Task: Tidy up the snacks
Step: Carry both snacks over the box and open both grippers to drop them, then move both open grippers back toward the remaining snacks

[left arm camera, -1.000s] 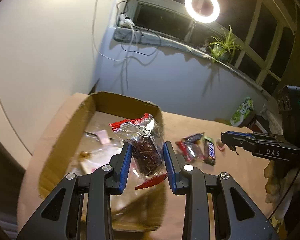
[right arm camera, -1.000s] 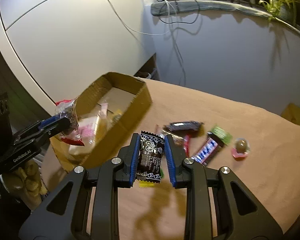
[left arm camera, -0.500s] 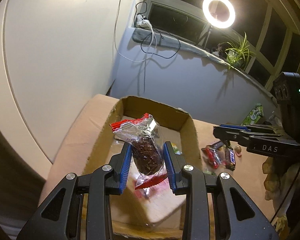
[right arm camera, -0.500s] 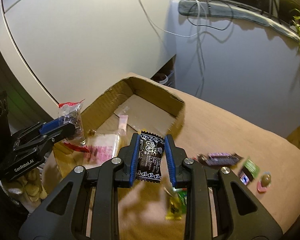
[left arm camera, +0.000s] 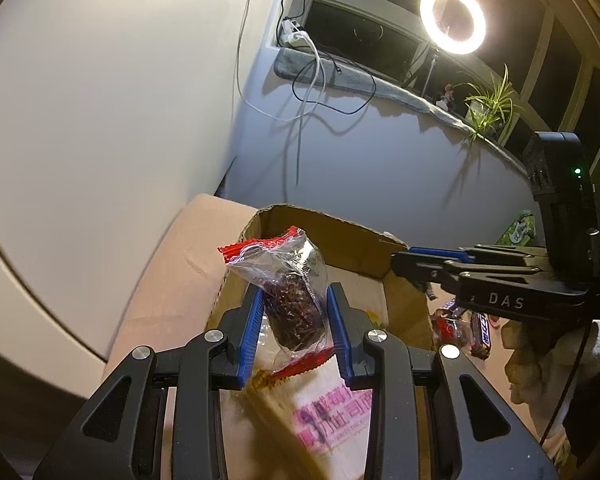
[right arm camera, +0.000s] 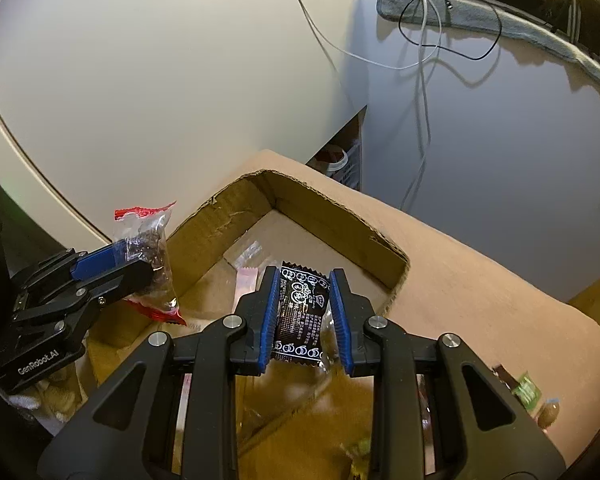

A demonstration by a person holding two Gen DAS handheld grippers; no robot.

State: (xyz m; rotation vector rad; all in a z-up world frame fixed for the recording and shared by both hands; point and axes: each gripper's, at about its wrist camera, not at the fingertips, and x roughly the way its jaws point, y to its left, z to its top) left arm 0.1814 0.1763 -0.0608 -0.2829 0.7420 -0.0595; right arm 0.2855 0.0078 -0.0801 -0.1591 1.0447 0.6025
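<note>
Two light, crinkly snack packets hang over the cardboard box (right arm camera: 332,216). The left gripper (left arm camera: 296,328) pinches a clear red-edged bag of dark snack (left arm camera: 292,300) across its full middle; the film looks slippery, the filling probably crushable. The right gripper (right arm camera: 303,318), jaws narrow, clamps a flat black printed wrapper (right arm camera: 302,312) by its side edges. Only the left view shows chocolate bars (left arm camera: 480,328) on the desk (left arm camera: 168,280); only the right view shows the box's bare far corner.
</note>
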